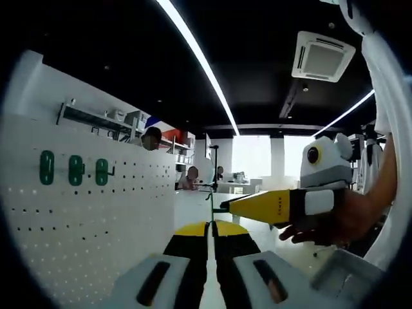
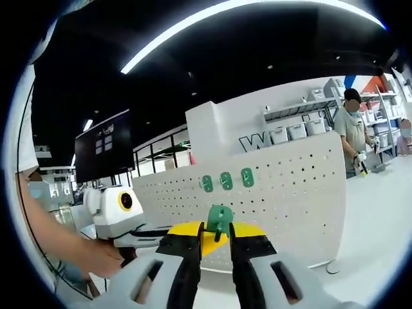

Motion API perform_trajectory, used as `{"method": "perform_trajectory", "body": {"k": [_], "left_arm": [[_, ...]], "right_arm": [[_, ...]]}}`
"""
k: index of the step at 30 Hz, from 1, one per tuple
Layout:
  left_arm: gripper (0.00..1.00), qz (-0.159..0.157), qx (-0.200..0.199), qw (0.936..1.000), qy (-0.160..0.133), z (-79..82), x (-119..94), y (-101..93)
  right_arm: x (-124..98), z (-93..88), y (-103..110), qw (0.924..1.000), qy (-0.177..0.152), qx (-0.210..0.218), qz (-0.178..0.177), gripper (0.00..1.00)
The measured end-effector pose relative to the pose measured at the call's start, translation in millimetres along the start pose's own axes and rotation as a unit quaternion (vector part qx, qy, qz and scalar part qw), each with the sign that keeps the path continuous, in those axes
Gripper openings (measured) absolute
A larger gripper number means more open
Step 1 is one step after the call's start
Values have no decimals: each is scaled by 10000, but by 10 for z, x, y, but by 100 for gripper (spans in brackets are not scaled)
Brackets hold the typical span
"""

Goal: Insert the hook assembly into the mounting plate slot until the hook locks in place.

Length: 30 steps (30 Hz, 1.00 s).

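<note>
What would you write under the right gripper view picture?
Right gripper holds a green hook before the white pegboard with three hooks.

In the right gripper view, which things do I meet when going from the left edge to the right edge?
Person's hand → other gripper → black screen → green hook held in this view's own gripper → white pegboard → person standing by the shelves.

The upright white perforated pegboard panel has bare holes right of and below its three green oval hooks, open for approach. In the left gripper view, the yellow-tipped right gripper crosses from the right
</note>
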<state>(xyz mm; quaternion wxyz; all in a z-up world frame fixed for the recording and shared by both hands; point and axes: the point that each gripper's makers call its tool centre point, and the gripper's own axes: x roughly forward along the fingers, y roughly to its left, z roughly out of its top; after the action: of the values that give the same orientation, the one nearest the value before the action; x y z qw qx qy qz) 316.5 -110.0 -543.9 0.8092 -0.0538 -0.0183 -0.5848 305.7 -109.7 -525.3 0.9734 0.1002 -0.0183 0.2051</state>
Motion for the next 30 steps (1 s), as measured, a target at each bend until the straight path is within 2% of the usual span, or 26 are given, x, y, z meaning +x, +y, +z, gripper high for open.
{"method": "perform_trajectory", "body": {"k": [20,30], "left_arm": [[2,50,-30,10000,-30,3,-14,-35],[2,104,-3,9999,-13,-1,-22,-31]], "right_arm": [[24,-32,-18,9998,82,-156,-69,4],[29,-37,-9,9996,101,-252,-114,2]]}}
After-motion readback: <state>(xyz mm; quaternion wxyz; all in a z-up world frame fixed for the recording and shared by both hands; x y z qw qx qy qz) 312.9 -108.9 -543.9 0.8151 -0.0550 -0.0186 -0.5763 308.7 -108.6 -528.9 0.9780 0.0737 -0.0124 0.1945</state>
